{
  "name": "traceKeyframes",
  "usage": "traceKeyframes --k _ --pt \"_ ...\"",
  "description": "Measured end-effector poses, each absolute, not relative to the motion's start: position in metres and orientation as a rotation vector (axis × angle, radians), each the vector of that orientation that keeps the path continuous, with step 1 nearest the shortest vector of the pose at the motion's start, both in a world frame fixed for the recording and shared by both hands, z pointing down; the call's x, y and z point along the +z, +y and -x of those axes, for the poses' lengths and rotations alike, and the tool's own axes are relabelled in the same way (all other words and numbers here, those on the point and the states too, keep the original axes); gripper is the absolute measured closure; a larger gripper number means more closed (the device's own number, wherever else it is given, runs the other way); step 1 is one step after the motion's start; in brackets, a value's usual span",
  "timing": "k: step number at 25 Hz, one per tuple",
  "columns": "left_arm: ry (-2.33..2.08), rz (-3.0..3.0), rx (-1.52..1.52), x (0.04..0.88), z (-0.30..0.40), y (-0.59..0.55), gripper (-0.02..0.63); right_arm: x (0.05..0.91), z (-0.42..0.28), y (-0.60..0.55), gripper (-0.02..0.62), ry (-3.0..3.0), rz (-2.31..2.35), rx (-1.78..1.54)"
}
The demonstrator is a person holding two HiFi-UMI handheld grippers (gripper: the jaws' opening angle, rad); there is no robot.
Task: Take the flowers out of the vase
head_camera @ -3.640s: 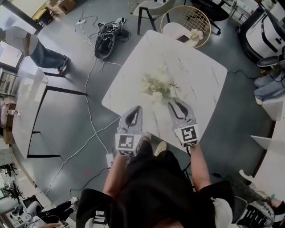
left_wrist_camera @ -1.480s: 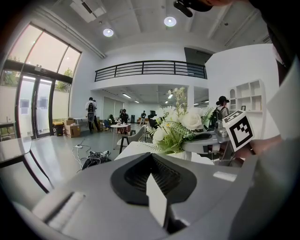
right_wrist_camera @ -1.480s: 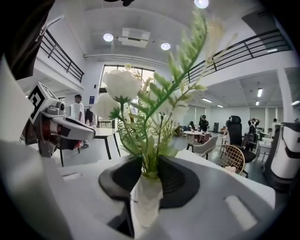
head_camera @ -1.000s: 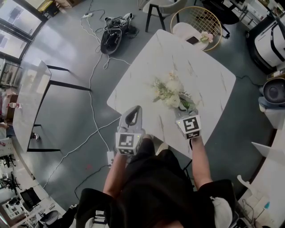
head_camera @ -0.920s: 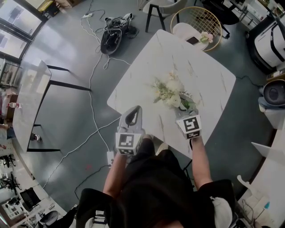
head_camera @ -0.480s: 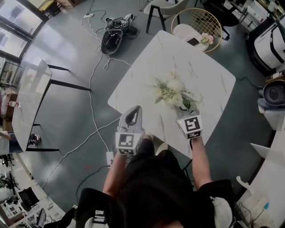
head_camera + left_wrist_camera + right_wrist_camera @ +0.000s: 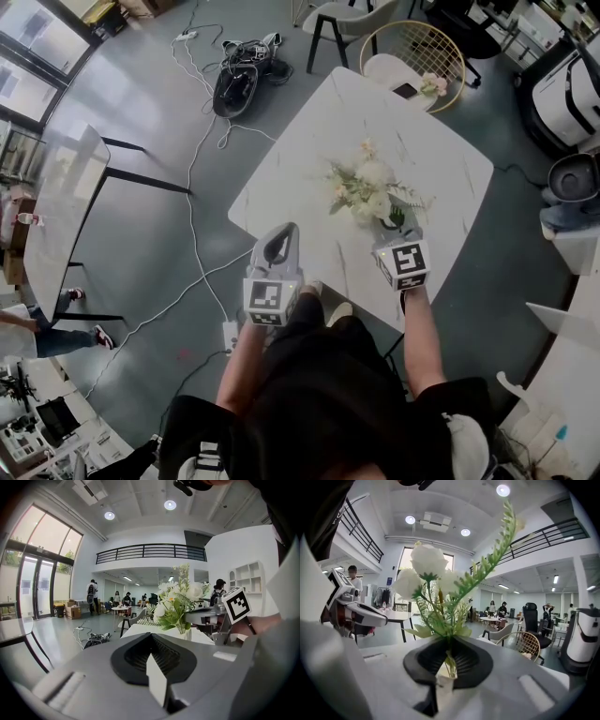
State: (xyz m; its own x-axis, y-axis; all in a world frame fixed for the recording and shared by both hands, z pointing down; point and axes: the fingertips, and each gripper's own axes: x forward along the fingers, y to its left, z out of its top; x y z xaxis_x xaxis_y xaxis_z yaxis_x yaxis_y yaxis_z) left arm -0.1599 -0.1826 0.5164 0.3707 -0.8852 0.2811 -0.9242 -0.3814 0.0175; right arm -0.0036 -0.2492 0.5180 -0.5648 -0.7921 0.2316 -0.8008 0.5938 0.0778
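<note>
Got flowers (image 7: 426, 562) clamped by the stems in right gripper (image 7: 449, 667), left gripper (image 7: 154, 672) closed on nothing; yet to lift them out of vase (image 7: 187, 633).

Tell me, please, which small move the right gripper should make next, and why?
Probably a slow, straight lift of the right gripper. Its jaws are shut on the stems of the flowers, and in the left gripper view the stems appear to go down into the white vase. The left gripper is shut, empty and apart from the vase, so nothing steadies it.
</note>
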Motion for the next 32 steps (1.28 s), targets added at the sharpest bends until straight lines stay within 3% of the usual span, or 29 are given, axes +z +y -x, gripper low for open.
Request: traceKeyframes --k 32 --pt "-1.677 -2.472 0.281 0.497 0.164 -0.142 0.598 0.447 -0.004 -0.227 0.569 -2.662 -1.434 -0.046"
